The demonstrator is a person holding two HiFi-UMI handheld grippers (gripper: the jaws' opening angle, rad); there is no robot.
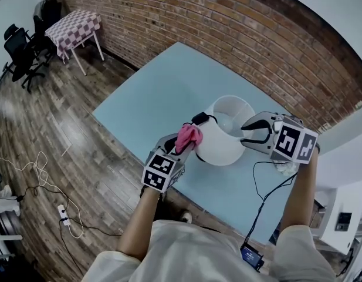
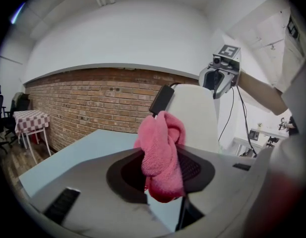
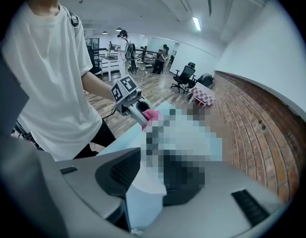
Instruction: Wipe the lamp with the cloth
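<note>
A white lamp (image 1: 225, 138) with a wide shade stands on the pale blue table (image 1: 163, 93). My left gripper (image 1: 191, 145) is shut on a pink cloth (image 1: 188, 136), which rests against the shade's left side. In the left gripper view the cloth (image 2: 162, 148) bulges up between the jaws, with the lamp (image 2: 195, 113) right behind it. A black piece (image 1: 199, 118) on the lamp's cord sits just above the cloth. My right gripper (image 1: 249, 133) is open at the shade's right rim. A mosaic patch hides much of the lamp in the right gripper view.
A black cable (image 1: 269, 181) runs off the table's near right edge to a small device (image 1: 251, 254). A brick wall (image 1: 227, 34) lines the table's far side. A checkered table (image 1: 74, 29) and office chairs (image 1: 19, 49) stand far left; cords (image 1: 40, 175) lie on the wooden floor.
</note>
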